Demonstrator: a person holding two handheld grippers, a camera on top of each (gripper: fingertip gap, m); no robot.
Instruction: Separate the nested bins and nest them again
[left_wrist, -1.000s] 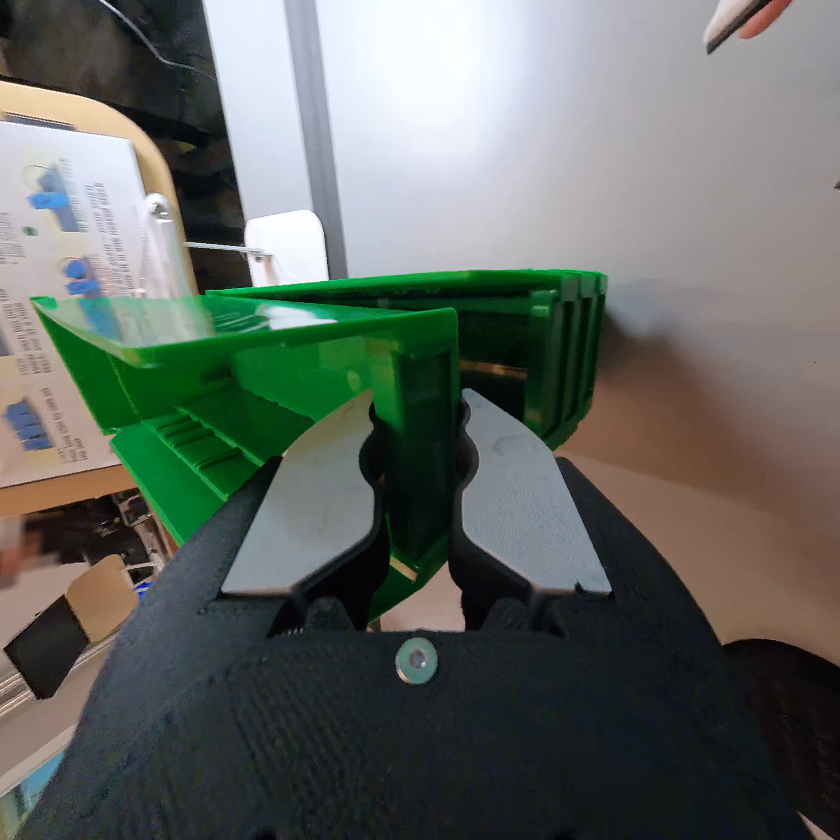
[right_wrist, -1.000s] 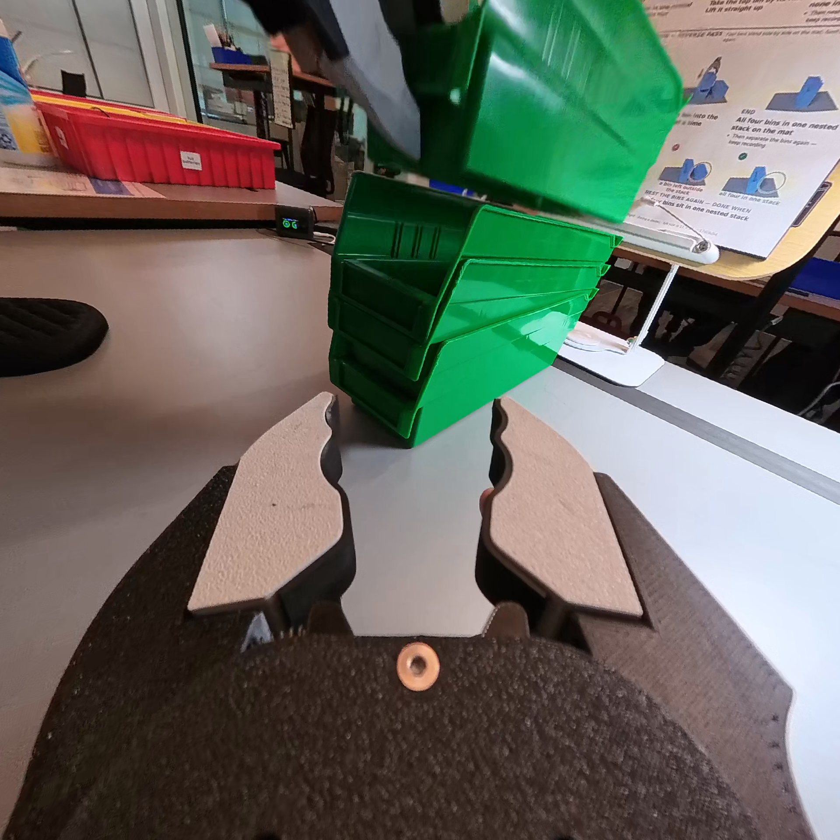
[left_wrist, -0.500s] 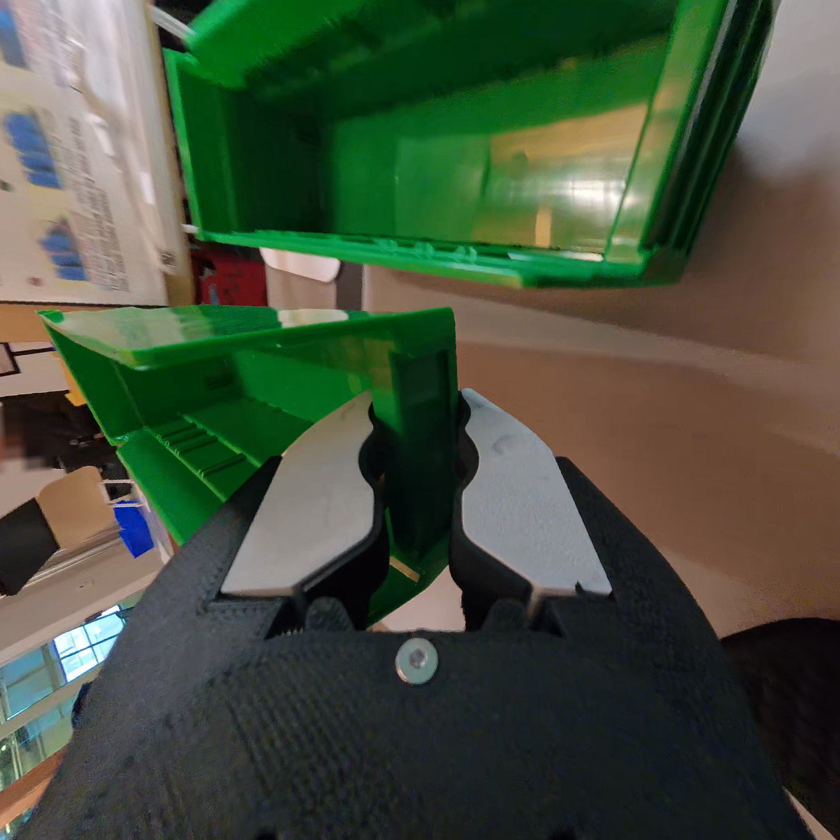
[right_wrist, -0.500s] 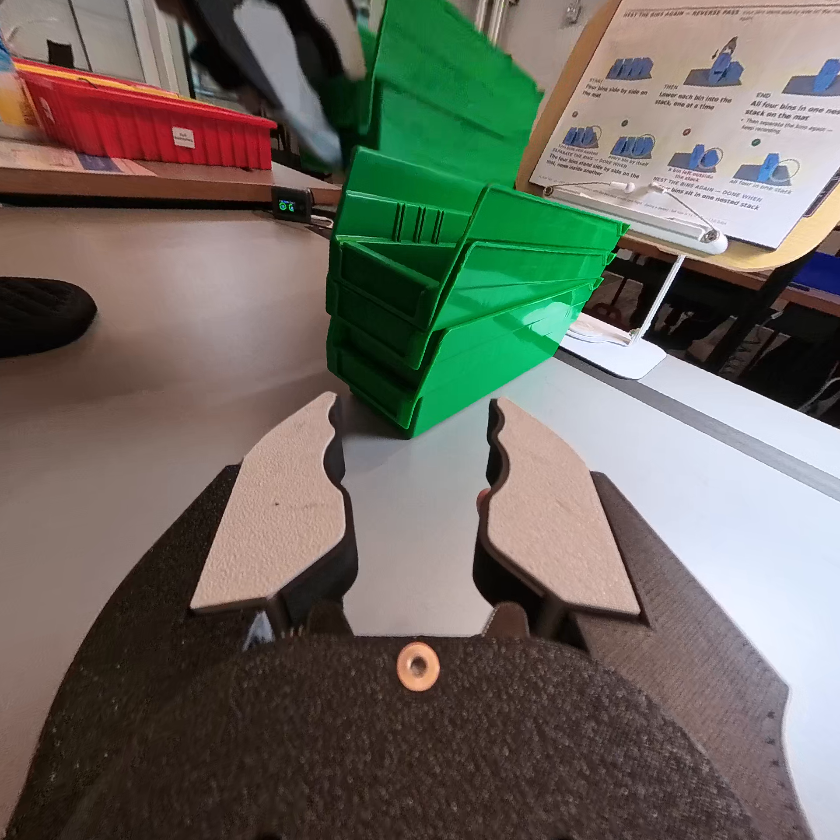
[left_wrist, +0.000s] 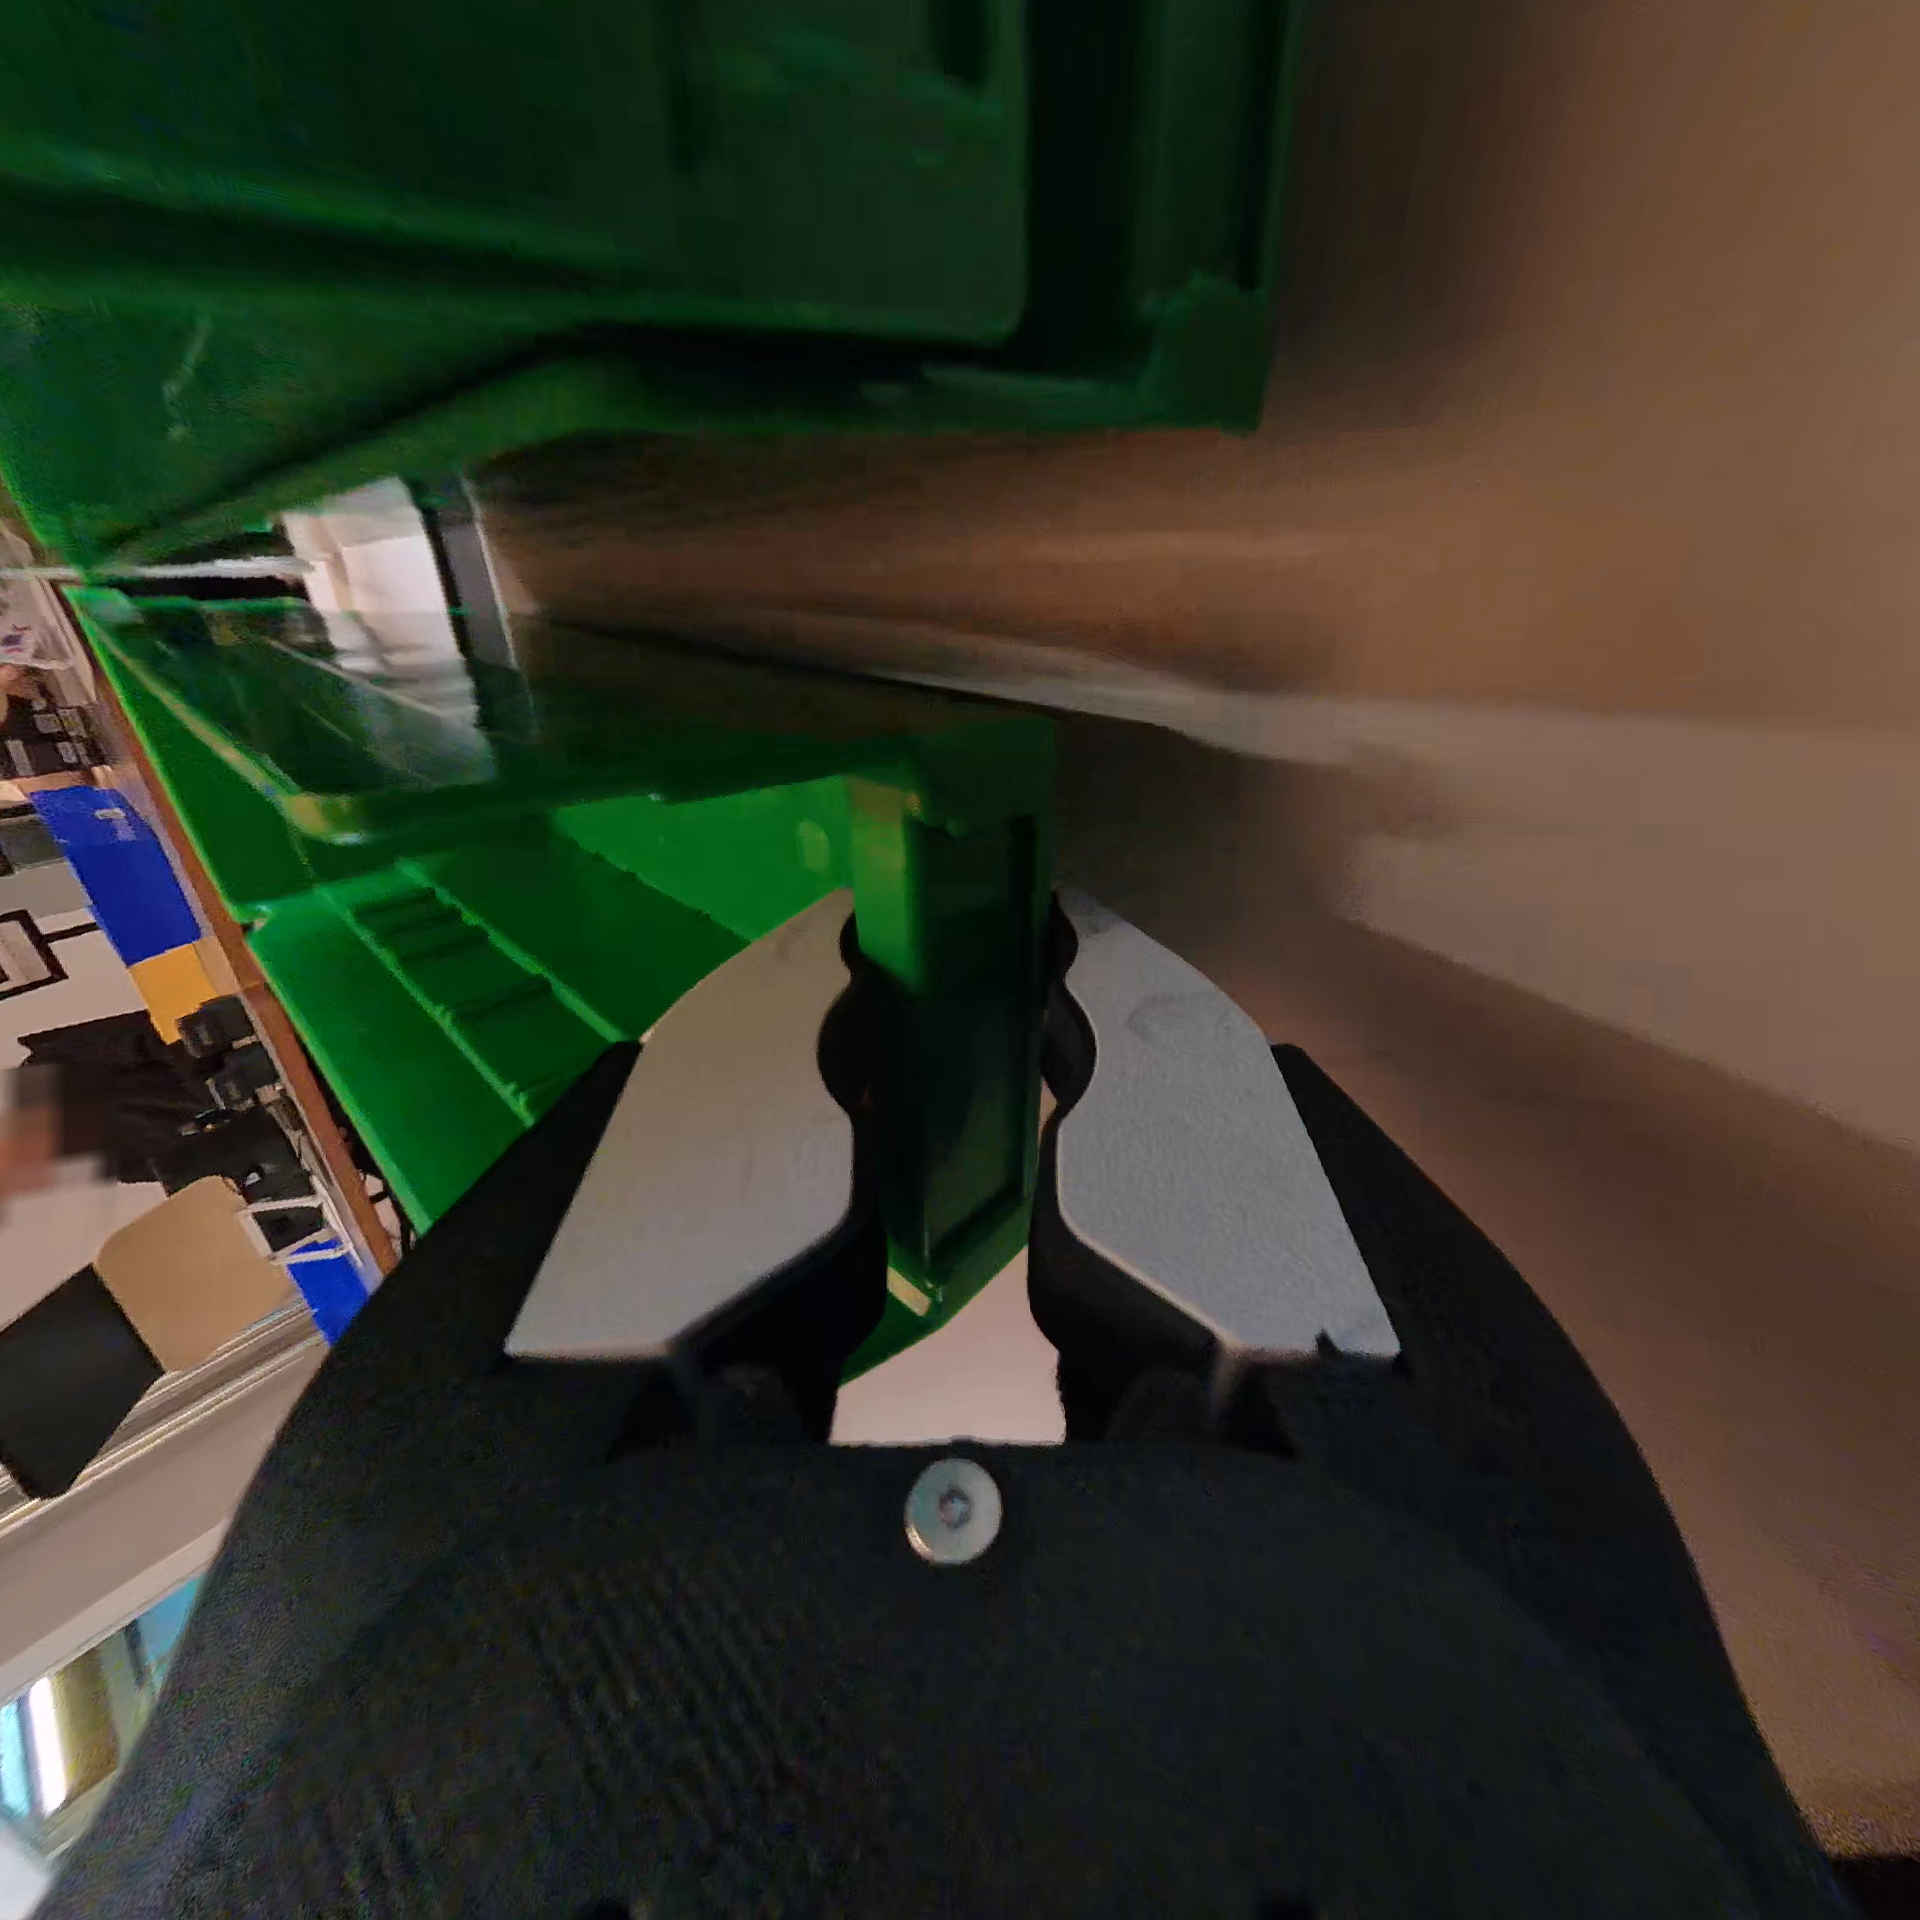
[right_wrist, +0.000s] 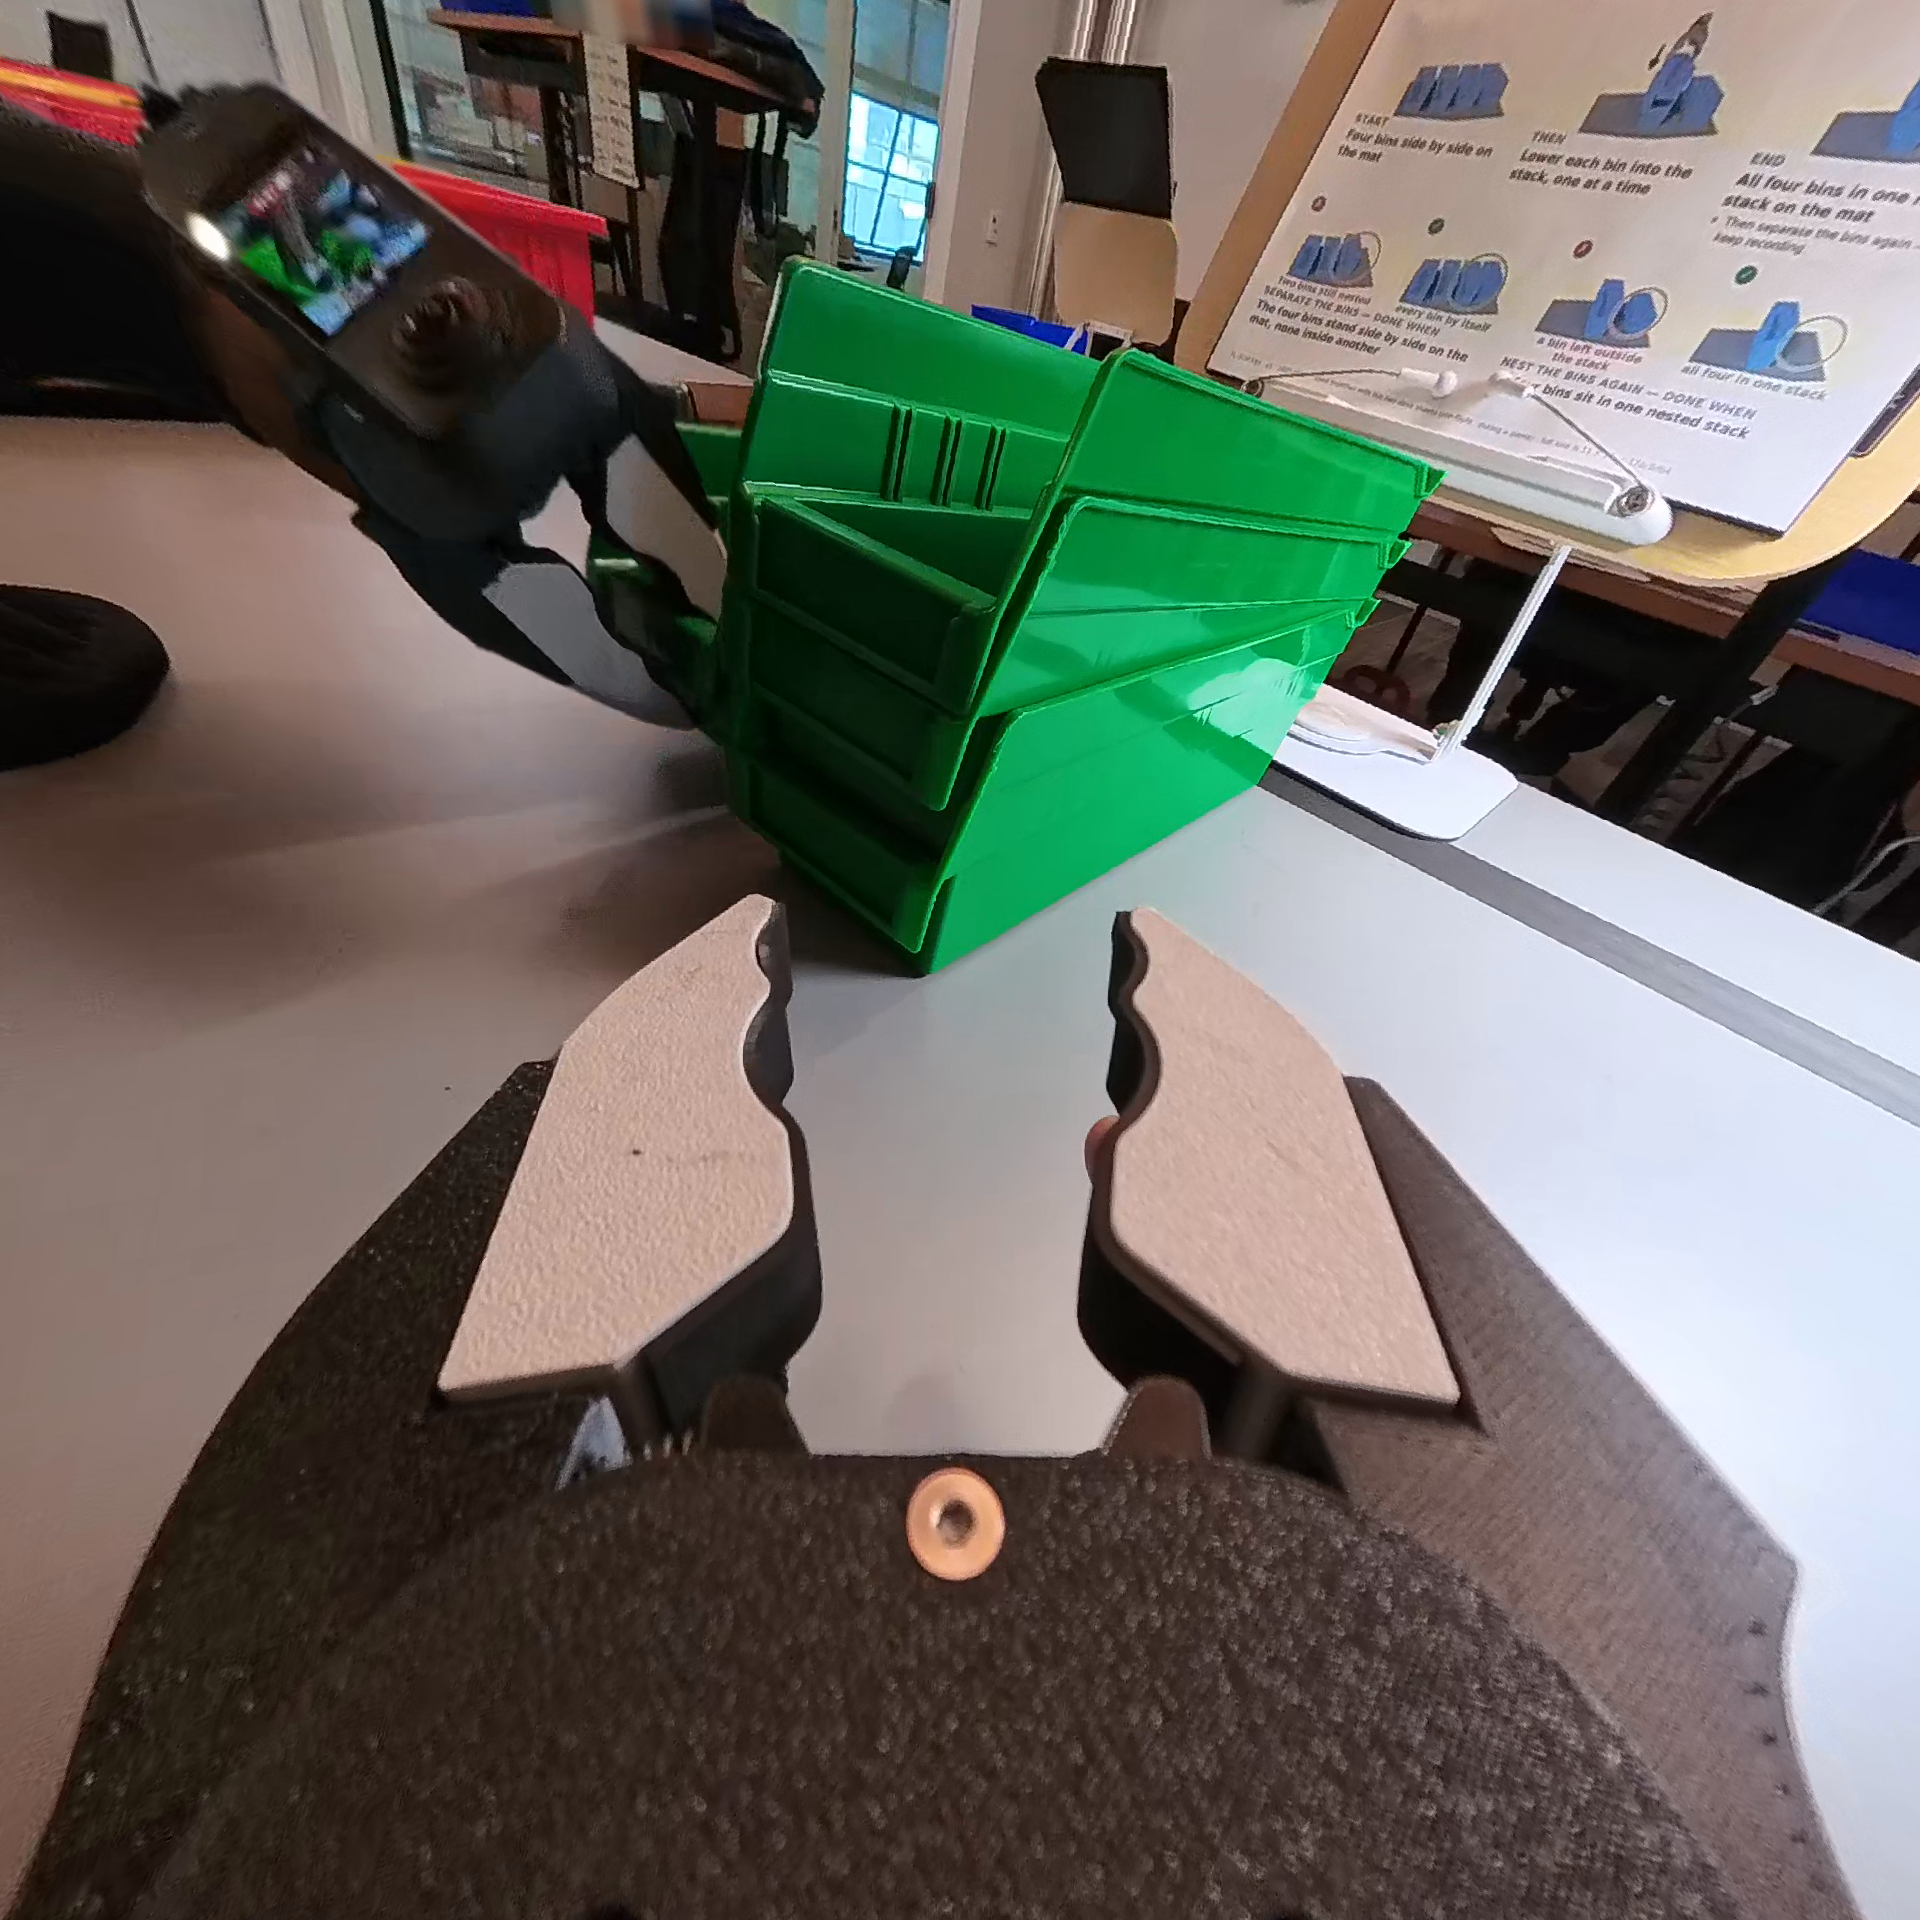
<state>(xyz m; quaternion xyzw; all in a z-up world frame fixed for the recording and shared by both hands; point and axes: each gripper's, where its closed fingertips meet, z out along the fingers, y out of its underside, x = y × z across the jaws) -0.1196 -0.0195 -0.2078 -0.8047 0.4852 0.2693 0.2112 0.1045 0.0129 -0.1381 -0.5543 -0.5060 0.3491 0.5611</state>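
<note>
Left tool (left_wrist: 951, 935) clamped on the end wall of a green bin (left_wrist: 582, 935), pads pressed against both faces of that wall; bin lies beside the stack, its body running off toward 10 o'clock in the left wrist view, picture blurred. Stack of green bins (left_wrist: 623, 260) fills that view from 10 to 1 o'clock, close above the held bin; whether they touch cannot be told. Right tool (right_wrist: 945, 935) spread wide, nothing between its pads, low over the grey table (right_wrist: 1455, 1091). In the right wrist view the stack (right_wrist: 1091, 665) sits at 12 o'clock just beyond the fingertips, nested and leaning; the left tool (right_wrist: 613, 613) is at 10 o'clock by the stack's far-left side. Instruction board (right_wrist: 1621, 270) on a white stand at 2 o'clock; black pad (right_wrist: 62, 675) at 9 o'clock
</note>
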